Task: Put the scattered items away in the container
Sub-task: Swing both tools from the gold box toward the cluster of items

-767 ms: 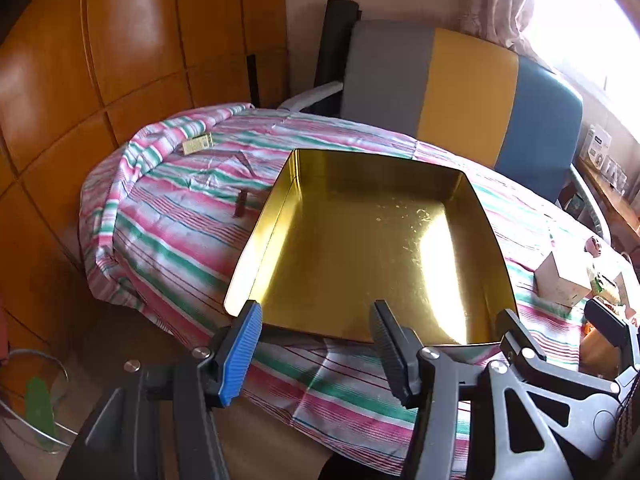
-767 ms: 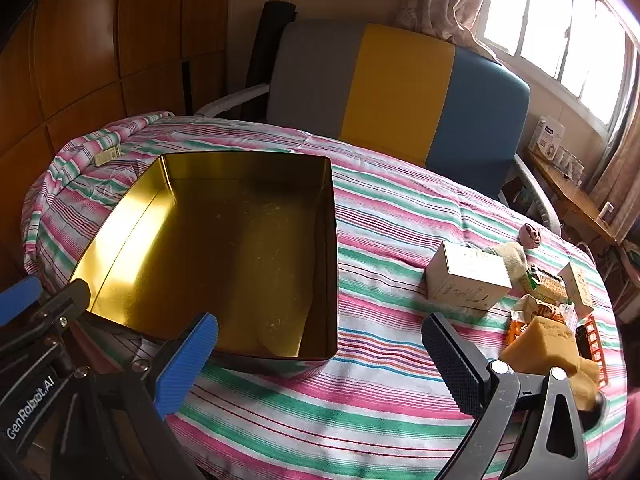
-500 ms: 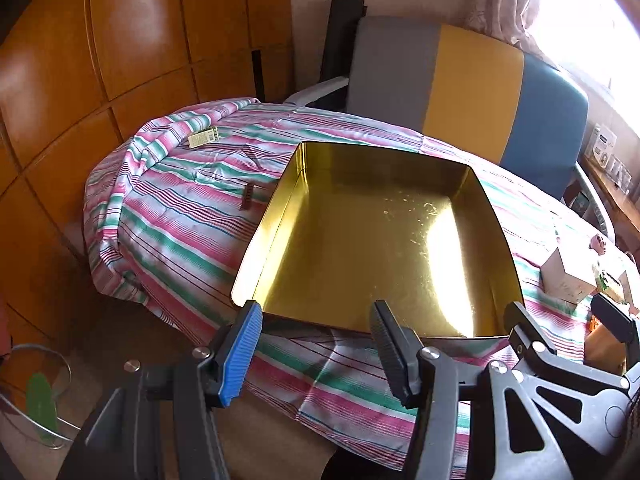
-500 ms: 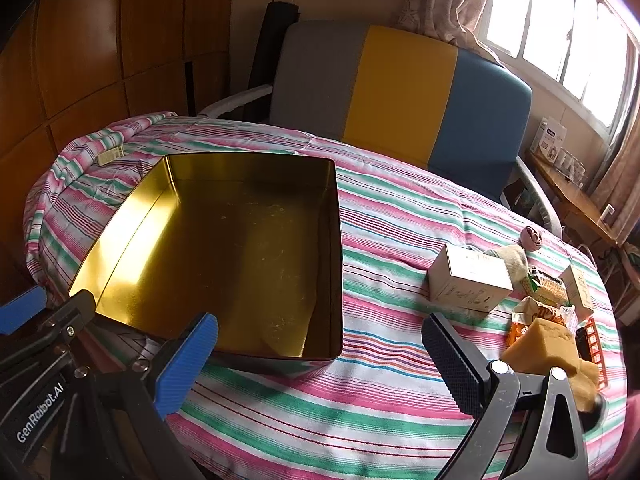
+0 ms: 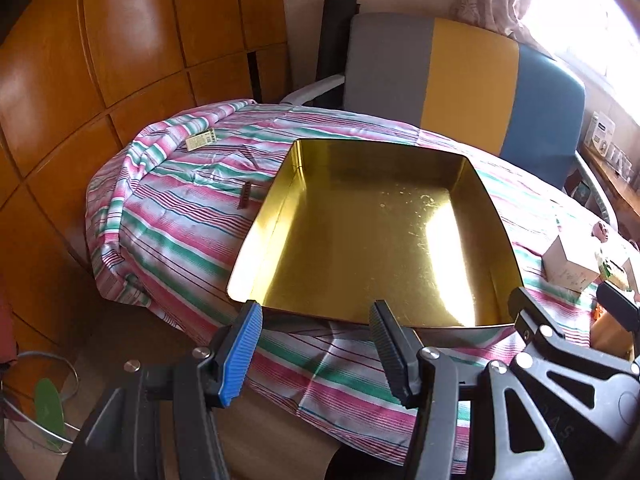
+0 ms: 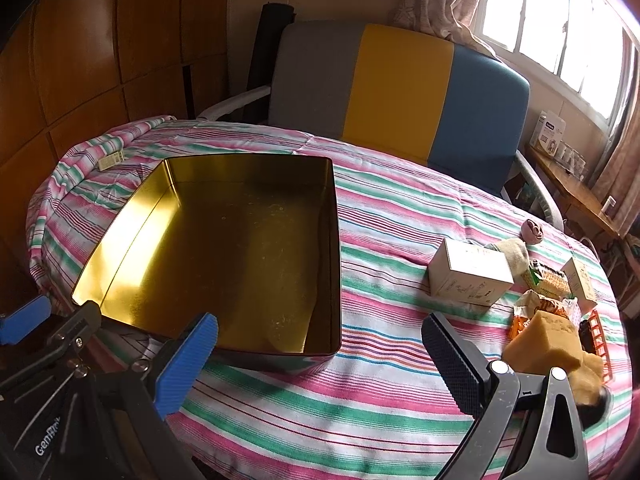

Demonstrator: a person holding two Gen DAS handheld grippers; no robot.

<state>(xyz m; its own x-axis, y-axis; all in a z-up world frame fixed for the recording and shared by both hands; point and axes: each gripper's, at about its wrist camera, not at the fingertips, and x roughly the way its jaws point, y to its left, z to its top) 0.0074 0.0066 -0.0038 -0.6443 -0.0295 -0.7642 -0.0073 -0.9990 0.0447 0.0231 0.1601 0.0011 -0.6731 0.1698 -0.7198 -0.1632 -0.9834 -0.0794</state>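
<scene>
— Could you read anything from where you stood?

— Barely. The left gripper (image 6: pixel 24 316) had white lettering on its black frame, low in the right wrist view: "GenR", then it ran off the edge.

— And the white box (image 6: pixel 470 276)?

— It had print on its side, too small to read. The small label (image 5: pixel 201 140) on the striped cloth (image 5: pixel 180 220) was the same.

The left gripper (image 5: pixel 316 344) sits at the bottom centre of its frame, jaws spread apart and holding nothing. The right gripper (image 6: pixel 320 356) fills the lower part of its frame, jaws spread wider, also holding nothing.
</scene>
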